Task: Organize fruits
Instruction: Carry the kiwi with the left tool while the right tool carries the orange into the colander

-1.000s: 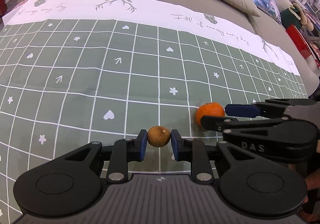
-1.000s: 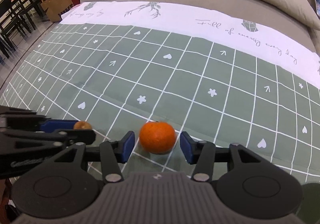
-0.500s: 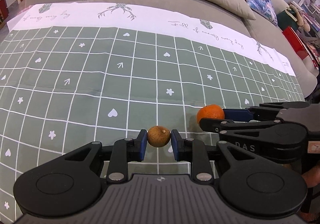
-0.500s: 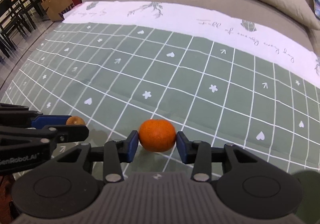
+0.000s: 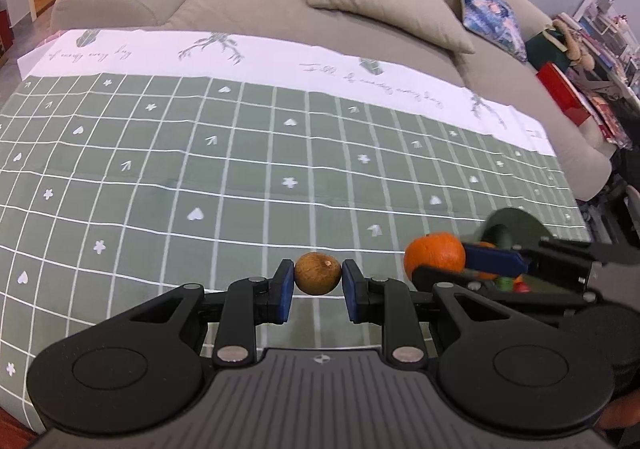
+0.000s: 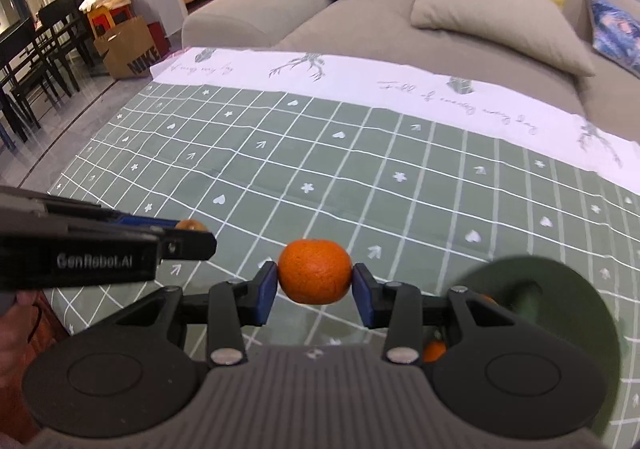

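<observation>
Surveying from the largest item down: the green checked tablecloth (image 5: 240, 185) covers the table, bare of fruit apart from what I carry. At its right edge sits a dark green plate (image 6: 560, 289), already holding some fruit pieces, partly hidden by my tools. My right gripper (image 6: 315, 289) is clamped on the orange (image 6: 315, 276), lifted clear of the cloth, near the plate. My left gripper (image 5: 317, 287) pinches the small brown fruit (image 5: 318, 273). Assessment: both pickups complete; both placements onto the plate outstanding.
</observation>
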Motion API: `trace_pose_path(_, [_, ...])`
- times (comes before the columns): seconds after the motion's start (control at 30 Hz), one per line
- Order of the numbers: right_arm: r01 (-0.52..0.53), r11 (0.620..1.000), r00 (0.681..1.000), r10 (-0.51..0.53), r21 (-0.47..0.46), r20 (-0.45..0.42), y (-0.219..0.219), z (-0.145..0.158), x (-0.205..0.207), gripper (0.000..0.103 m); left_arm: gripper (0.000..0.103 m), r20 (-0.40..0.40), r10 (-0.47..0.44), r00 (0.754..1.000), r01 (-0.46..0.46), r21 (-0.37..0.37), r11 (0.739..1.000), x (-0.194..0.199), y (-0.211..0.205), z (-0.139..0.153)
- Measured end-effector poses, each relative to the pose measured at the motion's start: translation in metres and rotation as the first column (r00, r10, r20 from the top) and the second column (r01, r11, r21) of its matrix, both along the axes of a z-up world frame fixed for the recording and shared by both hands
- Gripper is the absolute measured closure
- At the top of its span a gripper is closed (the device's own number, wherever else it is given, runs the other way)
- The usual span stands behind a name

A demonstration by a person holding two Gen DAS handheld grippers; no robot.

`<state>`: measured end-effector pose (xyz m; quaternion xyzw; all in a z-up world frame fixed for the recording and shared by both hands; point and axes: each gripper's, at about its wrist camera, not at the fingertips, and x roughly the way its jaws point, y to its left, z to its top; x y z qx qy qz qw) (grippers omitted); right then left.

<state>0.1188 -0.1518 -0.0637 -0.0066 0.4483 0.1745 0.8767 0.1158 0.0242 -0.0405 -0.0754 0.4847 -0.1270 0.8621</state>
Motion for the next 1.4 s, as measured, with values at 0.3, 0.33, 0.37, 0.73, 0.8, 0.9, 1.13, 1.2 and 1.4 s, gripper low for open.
trace_pose_path(0.3, [0.087, 0.996, 0.994, -0.087, 0.007, 0.064, -0.052, 0.016, -0.047, 0.066, 0.075, 0.031, -0.106, 0.994, 0.106, -0.022, 0.994, -0.022, -0.052, 0.017])
trace_pose_path(0.33, [0.099, 0.995, 0.993, -0.099, 0.006, 0.069, -0.058, 0.016, -0.052, 0.066, 0.075, 0.029, -0.122, 0.992, 0.123, -0.024, 0.992, -0.023, -0.059, 0.017])
trace_pose_path(0.37, [0.112, 0.994, 0.991, -0.112, 0.004, 0.072, -0.064, 0.016, -0.056, 0.066, 0.075, 0.025, -0.132, 0.991, 0.133, -0.029, 0.991, -0.024, -0.065, 0.017])
trace_pose_path(0.73, [0.236, 0.972, 0.970, -0.236, -0.003, 0.053, -0.130, -0.003, -0.091, 0.066, 0.075, -0.016, -0.211, 0.977, 0.210, -0.041, 0.977, -0.034, -0.114, 0.003])
trace_pose_path(0.8, [0.257, 0.966, 0.965, -0.257, 0.002, 0.045, -0.138, -0.007, -0.091, 0.066, 0.075, -0.032, -0.223, 0.974, 0.222, -0.039, 0.974, -0.033, -0.120, -0.001])
trace_pose_path(0.9, [0.278, 0.960, 0.960, -0.279, 0.012, 0.037, -0.149, -0.011, -0.089, 0.066, 0.075, -0.045, -0.250, 0.967, 0.249, -0.031, 0.968, -0.030, -0.131, -0.004])
trace_pose_path(1.13, [0.280, 0.960, 0.960, -0.279, -0.032, 0.024, -0.159, -0.022, -0.071, 0.066, 0.075, -0.086, -0.326, 0.941, 0.329, 0.024, 0.944, -0.018, -0.165, -0.021])
trace_pose_path(1.2, [0.275, 0.960, 0.962, -0.274, -0.050, 0.018, -0.163, -0.026, -0.065, 0.066, 0.075, -0.095, -0.337, 0.937, 0.341, 0.031, 0.940, -0.016, -0.173, -0.027])
trace_pose_path(1.4, [0.236, 0.960, 0.971, -0.239, -0.152, 0.002, -0.163, -0.041, -0.050, 0.066, 0.075, -0.148, -0.343, 0.928, 0.356, 0.075, 0.931, -0.010, -0.185, -0.042])
